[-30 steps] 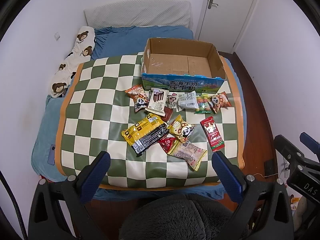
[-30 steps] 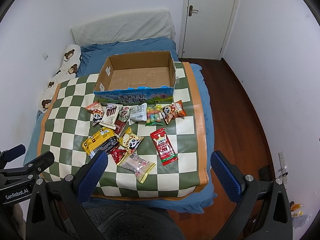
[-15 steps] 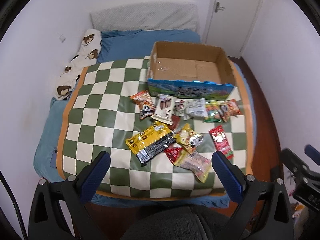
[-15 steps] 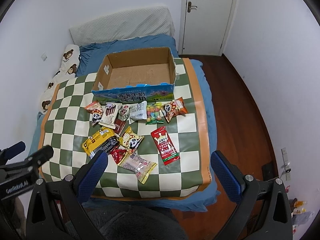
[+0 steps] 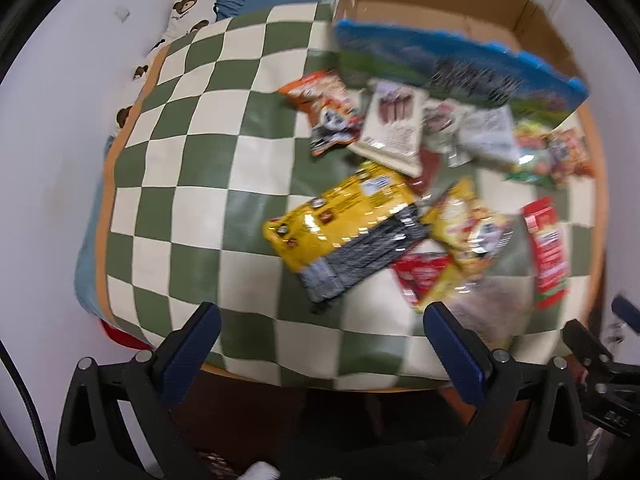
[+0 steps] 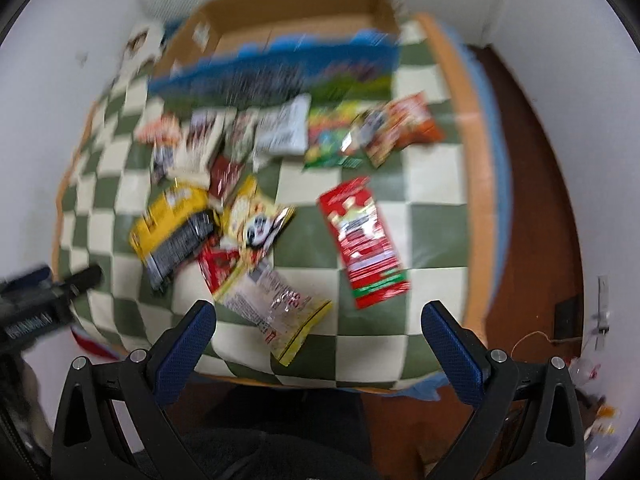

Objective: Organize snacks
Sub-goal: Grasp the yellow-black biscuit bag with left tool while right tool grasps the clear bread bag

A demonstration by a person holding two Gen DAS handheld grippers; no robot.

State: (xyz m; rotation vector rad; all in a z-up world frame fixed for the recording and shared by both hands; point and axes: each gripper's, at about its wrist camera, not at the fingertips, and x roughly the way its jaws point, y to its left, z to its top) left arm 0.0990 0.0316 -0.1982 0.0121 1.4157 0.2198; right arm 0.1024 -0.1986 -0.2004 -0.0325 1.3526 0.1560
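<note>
Both grippers, left (image 5: 318, 330) & right (image 6: 318, 330), are spread wide and empty, low in frame. Snacks (image 6: 256, 216) lie mid-frame on the mat, box (image 6: 296, 12) above them, probably empty; blur hides detail.

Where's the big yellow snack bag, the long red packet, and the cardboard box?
yellow snack bag (image 5: 340, 216): left wrist view, on its yellow upper face.
long red packet (image 6: 362, 240): right wrist view, on its middle.
cardboard box (image 6: 280, 68): right wrist view, on its blue printed front wall.
</note>
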